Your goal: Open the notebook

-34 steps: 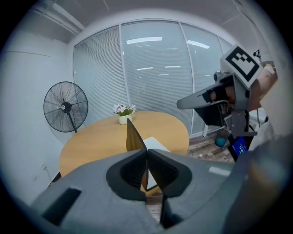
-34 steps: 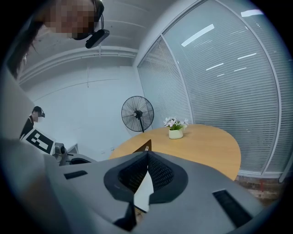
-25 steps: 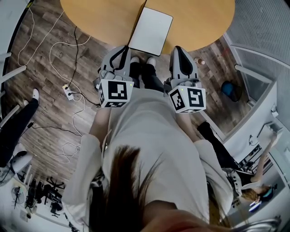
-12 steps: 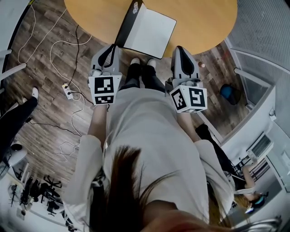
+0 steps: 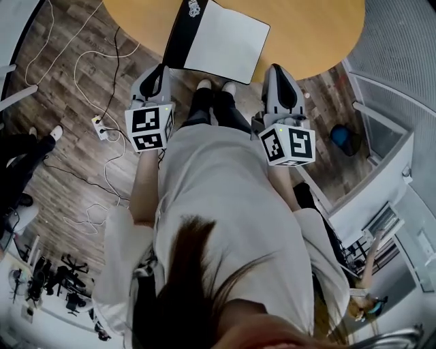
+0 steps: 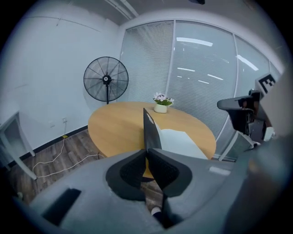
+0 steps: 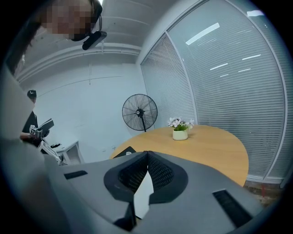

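Off to the left, on the floor: one white power strip (image 5: 102, 126) with loose cables trailing from it; well apart from the table.
Left gripper (image 6: 146, 151): jaws drawn almost together; the near edge of the black cover (image 5: 180, 34) runs straight out from between their tips, so I take it as pinched.
Black cover: a second ago only a flat white rectangle showed; half a second ago a dark leaf was lifting on its left side; now it stands up steeply along that side, a small pale sticker (image 5: 193, 8) on it.
Notebook (image 5: 228, 41): lies at the near edge of the round wooden table (image 5: 313, 34), just beyond the person's feet; a white face lies bare to the right of the raised cover.
Right gripper (image 7: 147, 153): jaws closed tip to tip, nothing held; it hovers just short of the table edge, right of the notebook.
What it means: the opening looks well under way; to my eye the cover has yet to be laid down leftward.
Count: one notebook; one table; two grippers, each with one marker cube; one standing fan (image 6: 105, 79); one flower pot (image 6: 160, 108).
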Demonstrator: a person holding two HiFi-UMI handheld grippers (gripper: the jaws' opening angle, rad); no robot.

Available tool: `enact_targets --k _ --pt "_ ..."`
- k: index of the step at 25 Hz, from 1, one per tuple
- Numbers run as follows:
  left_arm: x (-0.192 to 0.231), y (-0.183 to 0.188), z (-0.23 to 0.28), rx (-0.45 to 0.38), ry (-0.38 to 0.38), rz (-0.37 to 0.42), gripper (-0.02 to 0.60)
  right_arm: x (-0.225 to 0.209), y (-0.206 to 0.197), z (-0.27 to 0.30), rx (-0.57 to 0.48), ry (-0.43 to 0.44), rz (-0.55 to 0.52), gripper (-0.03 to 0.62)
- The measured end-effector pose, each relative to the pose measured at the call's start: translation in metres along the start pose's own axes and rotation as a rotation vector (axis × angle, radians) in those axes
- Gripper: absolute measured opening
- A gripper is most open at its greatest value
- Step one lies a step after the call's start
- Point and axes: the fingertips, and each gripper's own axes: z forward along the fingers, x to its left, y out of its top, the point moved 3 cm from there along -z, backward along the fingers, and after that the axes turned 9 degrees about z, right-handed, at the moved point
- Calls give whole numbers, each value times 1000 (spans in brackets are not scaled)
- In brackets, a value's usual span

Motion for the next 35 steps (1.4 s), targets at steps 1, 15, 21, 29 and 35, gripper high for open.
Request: enact_targets --k 1,15,21,29,35 --pt "2 -5 -1 10 4 -17 31 1 0 1 2 -1 -1 2" --pt "34 -71 17 100 46 -206 40 11 -11 14 35 21 -23 2" --pt "40 -96 35 155 32 -272 46 13 -10 18 50 31 -29 2" --pt "45 -105 46 174 26 -279 51 15 -10 25 52 30 -29 2" --pt "44 -103 46 176 32 -275 51 17 -11 25 55 38 -28 2"
